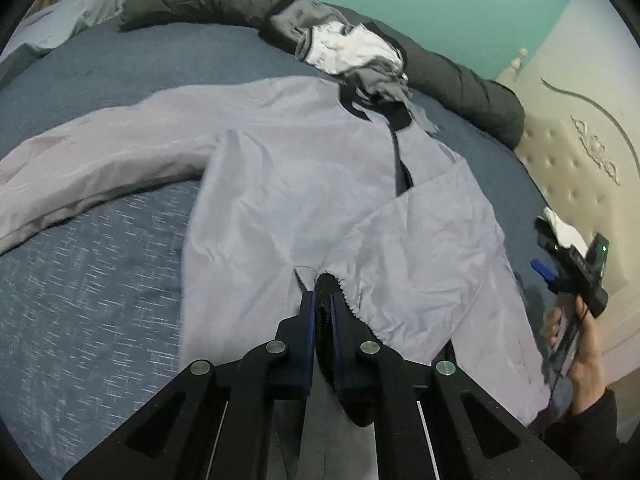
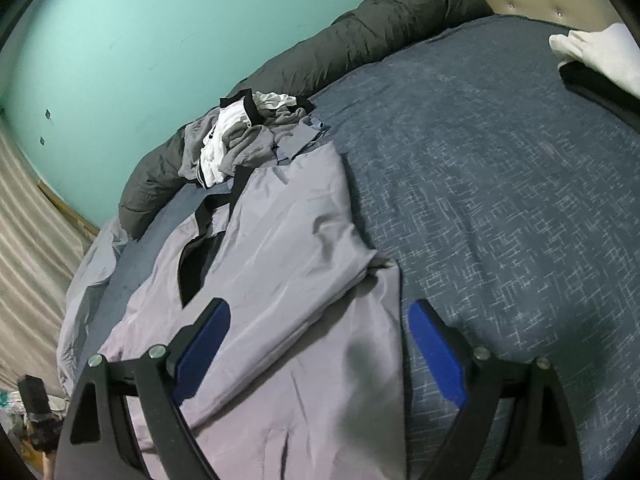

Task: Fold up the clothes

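Observation:
A light lilac-grey jacket with black trim lies spread on the blue bedspread. One sleeve stretches to the left, and the other sleeve is folded across the body. My left gripper is shut on the elastic black-lined cuff of that folded sleeve. In the right wrist view the same jacket lies below my right gripper, which is open with its blue pads wide apart above the jacket's edge. A hand holds the right gripper at the right edge of the left wrist view.
A heap of grey and white clothes sits near the jacket's collar. A dark rolled duvet runs along the far bed edge under a teal wall. A beige tufted headboard is to the right. White cloth lies far right.

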`<action>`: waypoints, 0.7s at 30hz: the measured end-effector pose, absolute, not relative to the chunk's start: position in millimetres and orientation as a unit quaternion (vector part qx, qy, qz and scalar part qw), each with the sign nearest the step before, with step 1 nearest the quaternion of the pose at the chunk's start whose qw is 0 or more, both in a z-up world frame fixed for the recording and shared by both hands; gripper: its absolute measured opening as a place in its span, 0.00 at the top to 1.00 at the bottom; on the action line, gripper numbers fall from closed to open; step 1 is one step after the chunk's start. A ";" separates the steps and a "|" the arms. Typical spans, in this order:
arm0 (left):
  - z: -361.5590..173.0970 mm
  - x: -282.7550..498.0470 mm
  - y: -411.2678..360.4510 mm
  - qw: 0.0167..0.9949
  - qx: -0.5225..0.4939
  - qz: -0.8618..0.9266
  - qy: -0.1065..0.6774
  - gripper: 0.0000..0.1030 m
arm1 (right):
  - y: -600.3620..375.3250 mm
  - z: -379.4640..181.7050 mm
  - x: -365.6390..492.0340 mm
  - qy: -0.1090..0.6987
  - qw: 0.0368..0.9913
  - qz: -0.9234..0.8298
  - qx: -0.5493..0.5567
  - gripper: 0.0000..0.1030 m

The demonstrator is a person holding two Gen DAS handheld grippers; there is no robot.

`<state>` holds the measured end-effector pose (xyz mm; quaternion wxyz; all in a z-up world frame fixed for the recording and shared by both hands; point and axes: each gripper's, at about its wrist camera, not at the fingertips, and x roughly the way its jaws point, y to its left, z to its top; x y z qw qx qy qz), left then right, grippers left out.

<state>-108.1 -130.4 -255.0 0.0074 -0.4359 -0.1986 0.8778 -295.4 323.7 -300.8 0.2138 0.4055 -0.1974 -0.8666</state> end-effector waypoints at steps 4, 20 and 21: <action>-262.5 -109.0 -137.2 0.011 -0.446 0.868 -0.217 0.93 | 329.4 -304.1 -297.9 -0.209 0.205 -0.864 0.409 0.11; -268.2 -122.7 -121.8 0.013 -0.481 0.855 -0.194 0.87 | 304.9 -295.7 -282.4 -0.212 0.255 -0.845 0.420 0.11; -264.9 -120.8 -123.0 0.012 -0.479 0.856 -0.192 0.72 | 301.2 -294.1 -280.2 -0.210 0.262 -0.843 0.420 0.11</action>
